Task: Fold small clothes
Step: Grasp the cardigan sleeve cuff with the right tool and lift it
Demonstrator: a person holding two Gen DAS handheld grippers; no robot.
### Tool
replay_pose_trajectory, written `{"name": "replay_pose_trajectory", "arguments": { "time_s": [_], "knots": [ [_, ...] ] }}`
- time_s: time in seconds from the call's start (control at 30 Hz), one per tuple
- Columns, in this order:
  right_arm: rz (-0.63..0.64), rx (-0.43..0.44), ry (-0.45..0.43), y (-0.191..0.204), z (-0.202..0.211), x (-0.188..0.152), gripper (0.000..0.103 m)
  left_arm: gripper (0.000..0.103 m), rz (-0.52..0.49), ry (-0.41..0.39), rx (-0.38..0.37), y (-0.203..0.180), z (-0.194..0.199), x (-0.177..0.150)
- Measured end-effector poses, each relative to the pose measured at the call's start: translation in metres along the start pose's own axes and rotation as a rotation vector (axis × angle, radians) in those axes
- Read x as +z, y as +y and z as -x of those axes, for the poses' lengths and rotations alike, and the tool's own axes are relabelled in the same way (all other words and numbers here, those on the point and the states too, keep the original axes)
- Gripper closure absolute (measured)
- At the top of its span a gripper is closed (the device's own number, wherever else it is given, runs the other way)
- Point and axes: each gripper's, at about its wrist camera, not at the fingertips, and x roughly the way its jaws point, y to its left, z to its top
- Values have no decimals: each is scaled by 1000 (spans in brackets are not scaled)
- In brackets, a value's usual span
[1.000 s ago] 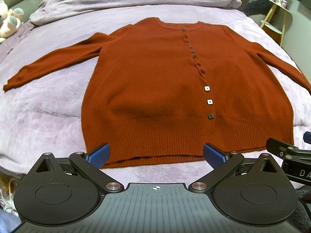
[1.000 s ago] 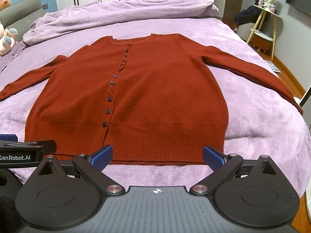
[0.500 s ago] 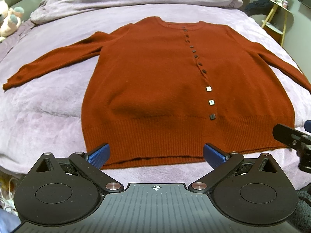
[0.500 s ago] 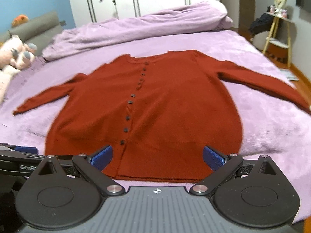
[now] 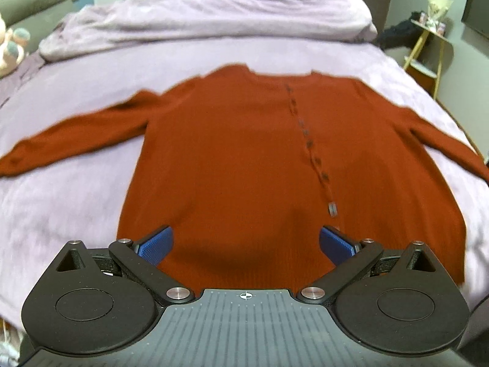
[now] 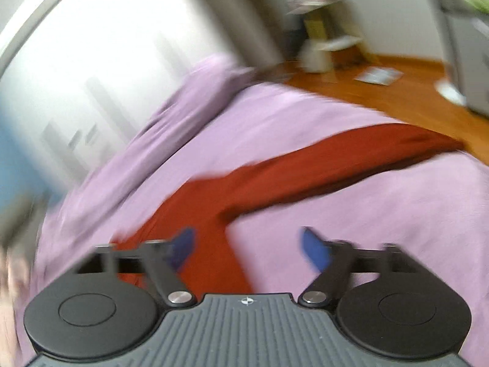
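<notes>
A rust-red cardigan [image 5: 244, 159] lies flat, front up, on the lilac bed, sleeves spread to both sides, a row of dark buttons [image 5: 308, 143] down its front. My left gripper [image 5: 246, 243] is open and empty, hovering over the cardigan's lower hem. My right gripper [image 6: 247, 249] is open and empty, above the cardigan's right side where the sleeve [image 6: 336, 165] meets the body. The right wrist view is motion-blurred and tilted.
A rumpled lilac duvet [image 5: 207, 21] lies at the head of the bed. A plush toy [image 5: 12, 46] sits at the far left. A yellow side table [image 5: 428, 52] stands to the right. The wooden floor [image 6: 397, 91] runs beyond the bed's right edge.
My left gripper has moved forward over the hem and tilted up. My right gripper has swung fast to the right, toward the right sleeve and armpit. Both stay open.
</notes>
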Motion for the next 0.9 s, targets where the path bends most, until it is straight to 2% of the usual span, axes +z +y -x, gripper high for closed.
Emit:
{"name": "replay_pose_trajectory", "arguments": {
  "time_s": [0.07,0.17,0.23,0.33,0.4,0.53,0.6,0.67,0.73,0.8,0.83,0.87,0.9],
  "knots": [
    [-160,-66,-30,-44,-14,22,70,0,13,-19,1,-1,-12,11],
    [-355,-118,-57,-99,-30,36,71,0,48,-20,10,-5,-35,24],
    [-474,-126,-75,-130,-39,35,70,0,57,-17,15,-9,-50,28],
    [-614,-86,-106,-160,-52,27,65,0,67,-7,13,-13,-66,28],
    [-671,-72,-141,-171,-54,26,65,0,76,10,-1,-15,-75,26],
    [-693,-61,-165,-179,-72,28,67,0,143,51,-12,-4,-89,21],
    [-670,-86,-156,-179,-79,31,83,0,186,69,-9,3,-95,19],
    [-614,-139,-138,-172,-86,43,94,0,212,87,-8,9,-100,17],
    [-412,-261,-131,-148,-89,54,95,0,210,84,-4,12,-102,15],
    [-139,-419,-140,-104,-93,63,95,0,192,80,0,13,-101,15],
    [-15,-454,-166,-76,-94,62,95,0,184,86,3,14,-101,16],
    [65,-435,-191,-53,-91,62,95,0,179,88,7,14,-100,17],
    [135,-367,-205,-27,-88,60,95,0,175,85,10,14,-98,18]
  ]
}}
